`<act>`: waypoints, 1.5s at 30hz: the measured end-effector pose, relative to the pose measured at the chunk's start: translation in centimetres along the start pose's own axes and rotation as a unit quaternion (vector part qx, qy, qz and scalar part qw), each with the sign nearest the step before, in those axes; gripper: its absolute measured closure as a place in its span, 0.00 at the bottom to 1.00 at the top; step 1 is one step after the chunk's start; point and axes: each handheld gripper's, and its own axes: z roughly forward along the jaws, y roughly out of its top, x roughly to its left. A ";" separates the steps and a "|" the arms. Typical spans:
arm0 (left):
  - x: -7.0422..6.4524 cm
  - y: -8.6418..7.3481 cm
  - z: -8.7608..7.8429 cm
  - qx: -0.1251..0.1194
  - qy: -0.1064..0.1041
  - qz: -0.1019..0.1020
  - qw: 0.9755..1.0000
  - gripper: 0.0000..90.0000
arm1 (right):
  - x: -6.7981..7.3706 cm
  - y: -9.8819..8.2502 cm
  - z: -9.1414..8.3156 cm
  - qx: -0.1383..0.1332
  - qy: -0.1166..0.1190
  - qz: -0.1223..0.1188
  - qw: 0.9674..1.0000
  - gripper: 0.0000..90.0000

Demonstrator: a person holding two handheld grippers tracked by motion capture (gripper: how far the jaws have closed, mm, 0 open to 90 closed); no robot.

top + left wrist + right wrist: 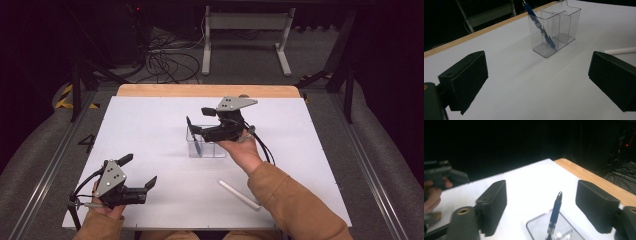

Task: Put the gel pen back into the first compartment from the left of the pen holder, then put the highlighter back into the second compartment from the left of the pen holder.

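White table [150, 130], dark room beyond

A single mark can be read: a black figure "4" [89, 141], seen in the high view on the grey floor just beside the left edge of the white surface [150, 130]. No other text, label or brand can be made out.
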 end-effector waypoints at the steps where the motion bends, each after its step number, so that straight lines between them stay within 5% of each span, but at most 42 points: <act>1: 0.0 0.0 0.0 0.001 -0.001 0.000 1.000 0.04 | 0.2 0.1 -0.4 0.006 -0.003 -0.005 1.000 0.26; 17: 0.1 0.1 0.3 0.000 -0.004 0.003 1.000 0.04 | 1.2 0.3 -3.4 0.028 -0.008 -0.017 0.999 0.23; 27: 0.0 0.2 0.4 0.000 -0.004 0.002 1.000 0.04 | 2.1 -0.1 -5.1 0.070 -0.016 -0.031 0.997 0.23; 35: 0.0 0.2 0.4 0.002 -0.004 0.002 1.000 0.04 | 2.7 -0.9 -5.3 0.121 -0.019 -0.035 0.992 0.24; 45: 0.0 0.1 0.4 0.001 -0.006 -0.002 1.000 0.04 | 3.6 -2.2 -5.1 0.184 -0.031 -0.052 0.981 0.27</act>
